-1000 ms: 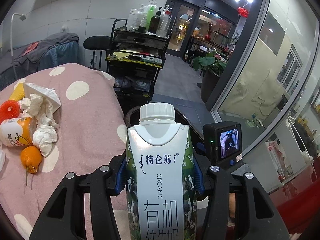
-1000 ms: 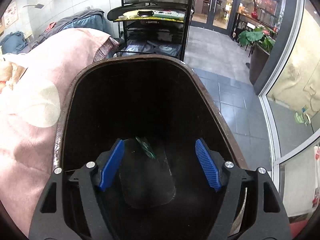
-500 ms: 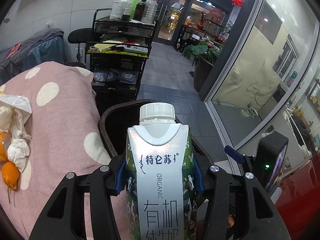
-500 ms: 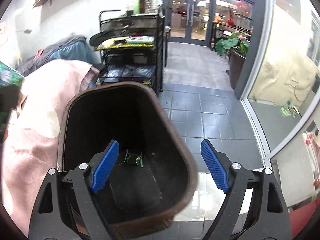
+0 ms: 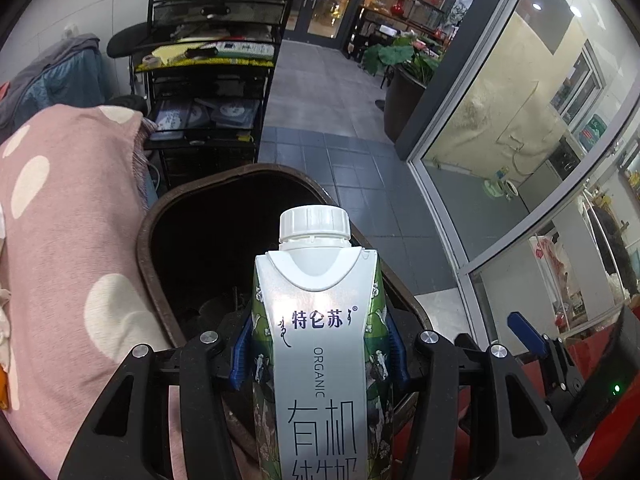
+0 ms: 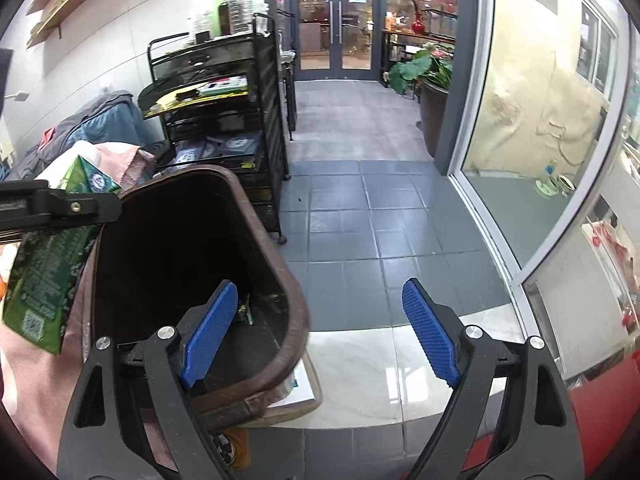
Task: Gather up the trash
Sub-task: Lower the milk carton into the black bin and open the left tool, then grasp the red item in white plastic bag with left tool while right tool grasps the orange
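Holding the green-and-white milk carton with a white screw cap (image 5: 320,344) in our left gripper (image 5: 318,354), pads pressed to its sides, we hover over the dark brown oval trash bin (image 5: 144,248); dropping it remains. One small green scrap (image 6: 245,314) already lies inside. Our right gripper (image 6: 320,334) stands wide and empty. The pink polka-dot blanket (image 5: 60,240) touches the bin; the black wire cart (image 5: 208,80) stands behind, blocking nothing.

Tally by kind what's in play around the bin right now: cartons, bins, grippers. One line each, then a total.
Milk carton: 1, clamped in the left gripper
Trash bin: 1, brown
Grippers: 2, with the right gripper open and holding nothing
Total: 4
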Motion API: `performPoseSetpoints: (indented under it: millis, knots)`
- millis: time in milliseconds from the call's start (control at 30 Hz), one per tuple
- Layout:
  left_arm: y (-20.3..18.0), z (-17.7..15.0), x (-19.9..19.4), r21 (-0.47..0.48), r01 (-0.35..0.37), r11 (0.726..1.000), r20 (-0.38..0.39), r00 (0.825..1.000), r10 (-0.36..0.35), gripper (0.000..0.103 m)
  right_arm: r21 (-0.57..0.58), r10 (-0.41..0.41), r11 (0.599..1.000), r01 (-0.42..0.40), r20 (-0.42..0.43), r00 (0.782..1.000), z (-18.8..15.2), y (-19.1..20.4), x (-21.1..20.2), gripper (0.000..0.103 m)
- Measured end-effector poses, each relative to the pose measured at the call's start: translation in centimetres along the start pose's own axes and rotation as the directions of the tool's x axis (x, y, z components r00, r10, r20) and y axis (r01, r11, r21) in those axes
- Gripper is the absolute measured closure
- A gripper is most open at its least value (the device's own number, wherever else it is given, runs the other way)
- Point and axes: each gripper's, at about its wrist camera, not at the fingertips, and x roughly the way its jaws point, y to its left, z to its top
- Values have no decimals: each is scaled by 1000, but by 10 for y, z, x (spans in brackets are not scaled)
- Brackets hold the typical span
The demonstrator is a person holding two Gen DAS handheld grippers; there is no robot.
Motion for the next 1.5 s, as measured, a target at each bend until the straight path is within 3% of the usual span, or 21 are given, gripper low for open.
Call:
performPoseSetpoints:
  millis: [400,467,500,567,767,933,1067,1300,1500]
  knots:
    - [7,2,38,-57,-10,998,-76,997,6,51,41,-18,999,19,-17,1000,-8,-18,-1,19]
    - [6,0,38,-46,-26,999,-70,997,22,45,39,-19,999,20,-22,1000,-9,-18,-1,19]
    - [5,-2,37,-46,-26,999,-64,998,23,42,37,-20,999,21,-24,1000,-9,-18,-1,19]
    - [5,-2,33,-57,-13,998,-44,999,11,25,35,-20,999,21,-25,999,-8,-17,1,19]
    - [-2,-7,20,-3,-36,999,7,999,36,18,47,-13,999,14,-19,1000,-7,-15,1,19]
    - [-8,-17,-7,48,-73,996,95,993,68,17,45,-1,999,0,2,1000,-7,-12,-4,19]
    - [-5,-30,-39,53,-94,994,190,978,82,13,22,20,1000,-21,31,999,-7,-4,-11,19]
    - [15,-56,-88,43,-190,981,330,929,165,9,-38,128,991,-126,89,988,-3,29,-27,14]
    - [56,-81,-122,-38,-287,957,360,890,281,8,-143,264,957,-252,77,961,-1,80,-39,14]
